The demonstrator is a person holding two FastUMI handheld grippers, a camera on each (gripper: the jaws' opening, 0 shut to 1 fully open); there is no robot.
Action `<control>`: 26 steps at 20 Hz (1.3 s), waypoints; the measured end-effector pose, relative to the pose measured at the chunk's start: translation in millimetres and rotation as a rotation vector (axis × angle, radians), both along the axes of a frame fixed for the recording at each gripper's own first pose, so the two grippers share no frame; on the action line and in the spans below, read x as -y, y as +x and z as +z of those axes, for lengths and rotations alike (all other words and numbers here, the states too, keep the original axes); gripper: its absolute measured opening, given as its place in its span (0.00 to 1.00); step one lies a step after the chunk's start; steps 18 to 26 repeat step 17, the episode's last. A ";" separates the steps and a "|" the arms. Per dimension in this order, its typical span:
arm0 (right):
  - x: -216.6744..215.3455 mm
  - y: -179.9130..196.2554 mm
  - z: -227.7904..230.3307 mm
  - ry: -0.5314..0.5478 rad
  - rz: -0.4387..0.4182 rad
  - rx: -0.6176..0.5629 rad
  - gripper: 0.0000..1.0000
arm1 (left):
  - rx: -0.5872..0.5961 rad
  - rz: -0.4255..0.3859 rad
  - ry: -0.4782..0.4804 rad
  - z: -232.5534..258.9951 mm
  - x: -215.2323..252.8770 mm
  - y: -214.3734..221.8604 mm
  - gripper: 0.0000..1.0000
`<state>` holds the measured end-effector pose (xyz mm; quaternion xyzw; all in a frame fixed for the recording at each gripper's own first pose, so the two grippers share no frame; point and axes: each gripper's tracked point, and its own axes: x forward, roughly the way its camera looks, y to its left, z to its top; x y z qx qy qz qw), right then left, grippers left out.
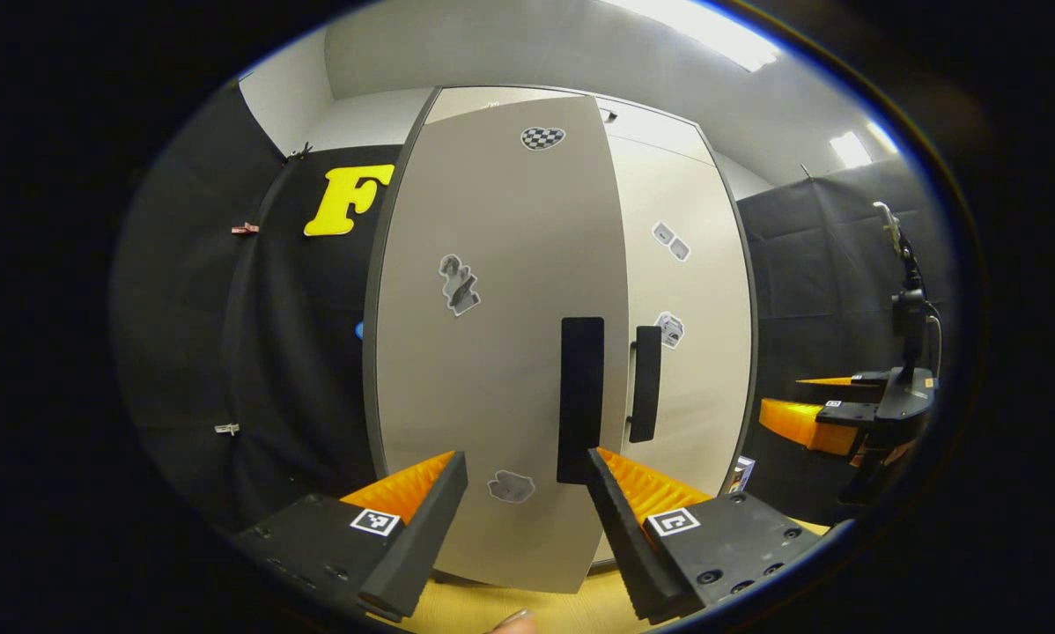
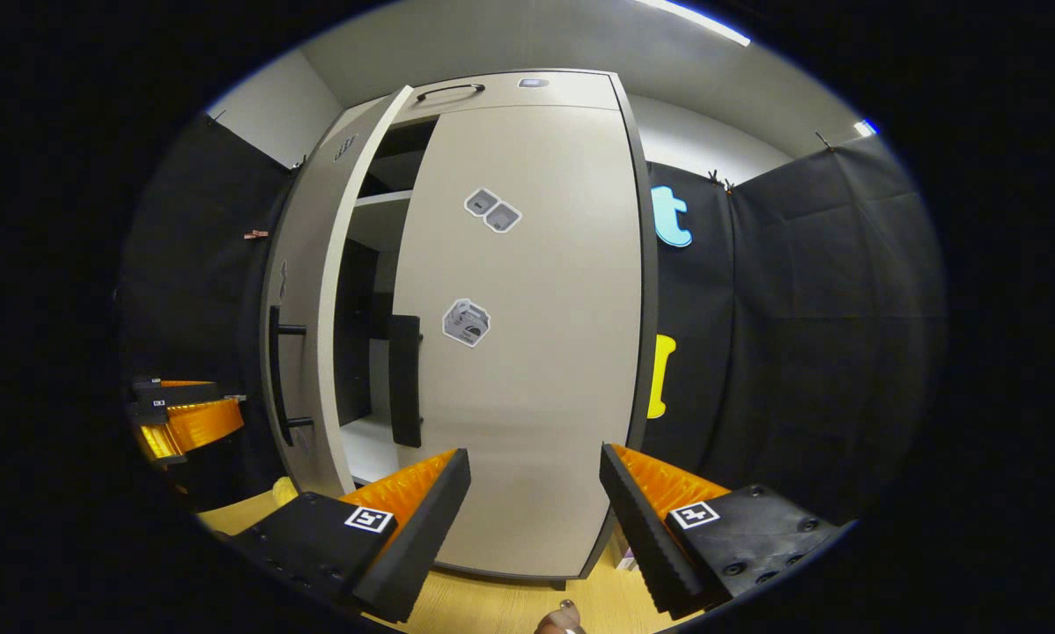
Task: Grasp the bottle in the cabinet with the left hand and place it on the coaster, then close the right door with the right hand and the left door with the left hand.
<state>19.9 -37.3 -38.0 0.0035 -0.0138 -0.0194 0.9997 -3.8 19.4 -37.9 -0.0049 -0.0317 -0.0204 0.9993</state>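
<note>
The cabinet's left door stands ajar and swings out toward me, its black handle just above my open left gripper. The right door sits flush in the cabinet, facing my open right gripper, with its handle to the left. Nothing lies between either pair of fingers. In the right gripper view the gap beside the left door shows dark shelves. A pale yellow thing peeks out at that door's foot; I cannot tell what it is.
The cabinet stands on a wooden tabletop. Black cloth walls close in both sides. The right gripper hovers off to the cabinet's right in the left gripper view; the left gripper shows far left in the right gripper view. A small box sits by the cabinet's right foot.
</note>
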 end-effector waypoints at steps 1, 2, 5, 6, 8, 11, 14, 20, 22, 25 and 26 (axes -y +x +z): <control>-1.7 -0.2 1.2 -0.003 0.002 0.002 0.98 | -0.004 -0.002 0.004 -0.7 0.2 0.5 0.87; -3.8 -0.8 1.4 -0.004 0.004 0.004 0.98 | -0.005 -0.005 0.006 -0.8 0.7 1.0 0.87; -6.5 -2.0 4.0 -0.003 0.007 0.011 0.98 | -0.008 -0.012 -0.006 -3.4 0.4 1.9 0.87; -6.8 -3.2 5.6 -0.001 0.008 0.018 0.98 | -0.009 -0.018 -0.011 -3.9 0.7 2.6 0.87; -8.5 -4.7 11.4 0.013 0.017 0.038 0.98 | -0.005 -0.027 -0.007 -3.7 1.6 3.5 0.87; -5.9 -5.7 16.0 0.009 0.001 0.054 0.98 | -0.006 -0.032 0.020 -4.3 0.6 4.7 0.87; -5.7 -6.3 15.2 0.008 -0.009 0.049 0.98 | -0.007 -0.042 0.029 -4.8 0.5 5.9 0.87; -5.5 -7.1 14.1 0.005 -0.021 0.042 0.98 | -0.010 -0.050 0.028 -5.6 -0.1 6.6 0.87; -5.5 -7.1 14.1 0.005 -0.021 0.042 0.98 | -0.010 -0.050 0.028 -5.6 -0.1 6.6 0.87; -5.5 -7.1 14.1 0.005 -0.021 0.042 0.98 | -0.010 -0.050 0.028 -5.6 -0.1 6.6 0.87; -5.5 -7.1 14.1 0.005 -0.021 0.042 0.98 | -0.010 -0.050 0.028 -5.6 -0.1 6.6 0.87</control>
